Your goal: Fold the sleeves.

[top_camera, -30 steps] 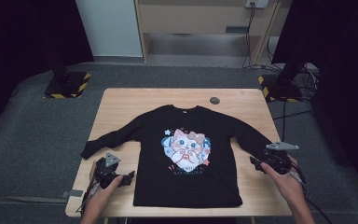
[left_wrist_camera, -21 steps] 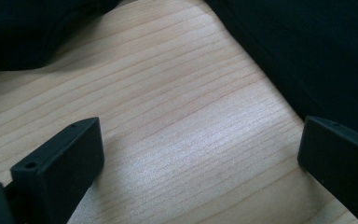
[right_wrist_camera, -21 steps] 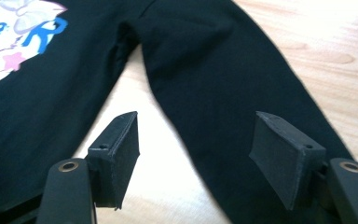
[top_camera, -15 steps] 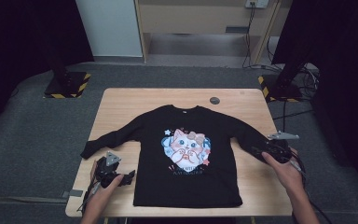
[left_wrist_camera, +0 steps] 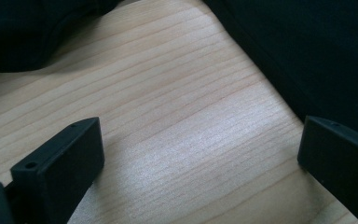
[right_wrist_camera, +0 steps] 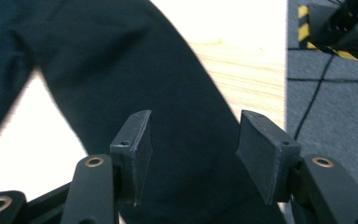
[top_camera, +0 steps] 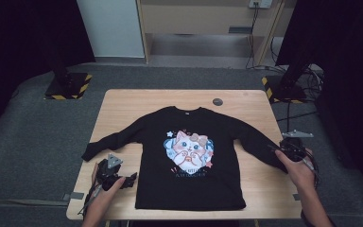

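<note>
Black long-sleeved shirt (top_camera: 189, 161) lies flat, print side up, across the middle of the surface (top_camera: 123, 106); hem towards the near edge, collar towards the far edge. One sleeve runs out to the left edge, the other reaches the right edge.

Step in hand, as judged: taking hold of the right sleeve (top_camera: 260, 144) near its cuff, probably to fold it inward over the body.

Right hand-held gripper (top_camera: 283, 152) sits at the right edge over the end of that sleeve. In the right gripper view the sleeve cloth (right_wrist_camera: 168, 102) lies beneath and between the jaws. The jaws have just been closing and stand about half apart; the pads (right_wrist_camera: 137, 149) do not yet press on the cloth, so nothing is gripped.

Left hand-held gripper (top_camera: 131, 178) rests low near the near-left corner, just beside the shirt's left side seam. Jaws wide apart over bare wood (left_wrist_camera: 177, 140), holding nothing; shirt edge (left_wrist_camera: 307, 60) lies next to one jaw.

To do it well:
- bring the lower jaw under the sleeve so the whole cuff thickness is caught, not just a pinch of the top layer;
- close fully before lifting;
- lift only slightly and carry the sleeve inward without dragging the shirt body off square;
- risk: the cuff hangs at the edge and could slip off the side.
</note>
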### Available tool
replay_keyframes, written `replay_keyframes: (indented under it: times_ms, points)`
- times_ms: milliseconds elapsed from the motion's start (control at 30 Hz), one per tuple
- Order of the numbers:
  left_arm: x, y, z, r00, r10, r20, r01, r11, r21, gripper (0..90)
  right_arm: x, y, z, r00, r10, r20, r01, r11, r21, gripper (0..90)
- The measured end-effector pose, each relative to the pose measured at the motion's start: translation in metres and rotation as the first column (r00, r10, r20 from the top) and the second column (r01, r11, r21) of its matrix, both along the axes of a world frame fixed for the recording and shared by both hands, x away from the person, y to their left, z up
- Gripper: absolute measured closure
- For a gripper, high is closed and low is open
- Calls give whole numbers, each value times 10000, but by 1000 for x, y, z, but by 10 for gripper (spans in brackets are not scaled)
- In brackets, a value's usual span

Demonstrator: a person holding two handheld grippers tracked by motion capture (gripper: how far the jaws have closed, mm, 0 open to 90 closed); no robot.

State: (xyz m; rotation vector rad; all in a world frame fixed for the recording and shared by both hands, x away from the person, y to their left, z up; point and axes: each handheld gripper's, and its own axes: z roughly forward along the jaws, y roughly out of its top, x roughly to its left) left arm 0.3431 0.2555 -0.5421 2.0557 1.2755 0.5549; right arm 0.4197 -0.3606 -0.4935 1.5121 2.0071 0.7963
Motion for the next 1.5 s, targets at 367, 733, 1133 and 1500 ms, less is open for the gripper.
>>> replay_keyframes:
  times_ms: [367, 733, 1133, 1500]
  points:
    - [0, 0, 0, 10000, -21, 0, 21, 10000, 7, 0, -8, -22, -13, 9955, -827, -463, 829, 9966, 21, 420]
    - [-1, 0, 0, 10000, -54, -6, 54, 10000, 10, 0, -22, -33, -21, 9909, -1166, -669, 1170, 9931, 17, 380]
    - [-1, 0, 0, 10000, -66, -6, 66, 10000, 1, 0, -23, -35, -32, 9878, -1243, -933, 1254, 9921, 56, 348]
    - [-1, -1, 0, 10000, -77, 2, 77, 10000, -6, 0, -29, -34, -33, 9933, -943, -662, 984, 9932, 619, 705]
